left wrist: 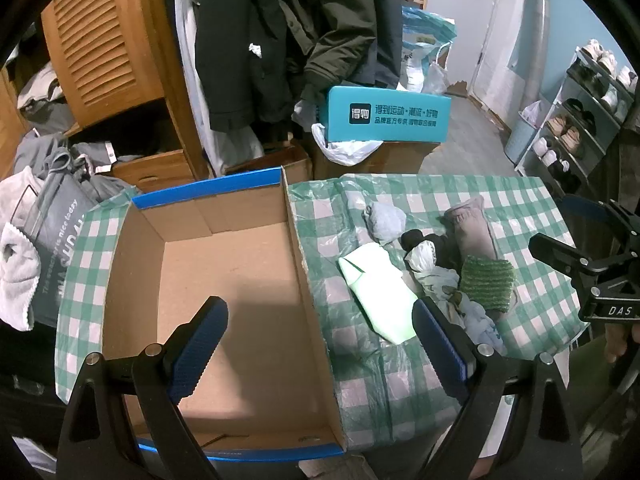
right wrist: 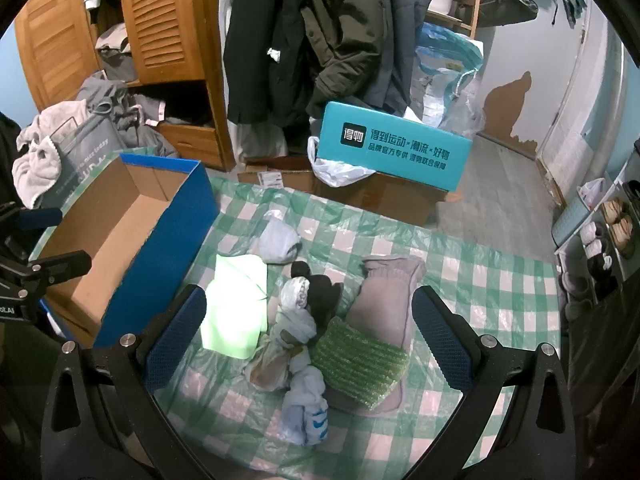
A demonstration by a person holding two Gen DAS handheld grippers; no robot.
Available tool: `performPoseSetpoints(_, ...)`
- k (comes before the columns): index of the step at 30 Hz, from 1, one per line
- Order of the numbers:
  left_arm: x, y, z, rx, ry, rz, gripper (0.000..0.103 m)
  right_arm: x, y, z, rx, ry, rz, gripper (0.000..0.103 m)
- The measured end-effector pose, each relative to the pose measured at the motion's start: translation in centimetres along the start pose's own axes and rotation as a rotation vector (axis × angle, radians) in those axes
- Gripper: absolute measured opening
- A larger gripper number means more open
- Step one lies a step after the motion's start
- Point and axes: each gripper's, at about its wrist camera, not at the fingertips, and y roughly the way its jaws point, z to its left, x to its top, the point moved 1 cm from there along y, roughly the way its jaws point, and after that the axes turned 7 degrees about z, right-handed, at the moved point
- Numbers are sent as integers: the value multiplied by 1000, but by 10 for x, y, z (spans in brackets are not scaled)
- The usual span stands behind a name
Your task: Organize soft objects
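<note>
Two open hand-held grippers over a box and a pile of soft things

Nearest in the left wrist view, the left hand-held gripper (left wrist: 320,348) is held with its jaws spread wide and nothing between the pads, tilted down over an open cardboard box (left wrist: 224,280). Only bare brown cardboard is seen inside the box; its outer walls are blue. The box is set on a table (left wrist: 520,200) covered with a green-and-white checked sheet.

In the right wrist view, the right hand-held gripper (right wrist: 308,336) is likewise released, its jaws wide apart above a pile of soft things lying just beside the box. Closest to it, a pale blue sock bundle (right wrist: 308,408) and a green knitted cloth (right wrist: 360,360) are seen; the cloth rests on a grey-mauve sock (right wrist: 384,300). Next to them a pale green folded cloth (right wrist: 236,308) lies near the box wall. Farther back, a black sock (right wrist: 316,284) and a light grey bundle (right wrist: 276,240) are placed.

Beyond the table, a teal box (right wrist: 392,148) printed with characters is propped on brown cartons, and dark coats (right wrist: 320,32) are hung beside a wooden wardrobe (right wrist: 160,20).
</note>
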Motion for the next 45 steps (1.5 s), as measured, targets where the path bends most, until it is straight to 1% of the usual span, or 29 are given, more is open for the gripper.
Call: performPoseSetpoints(45,-6,6,-6,-12,5,20,95,-3,3,-1,-4,-4,14,101)
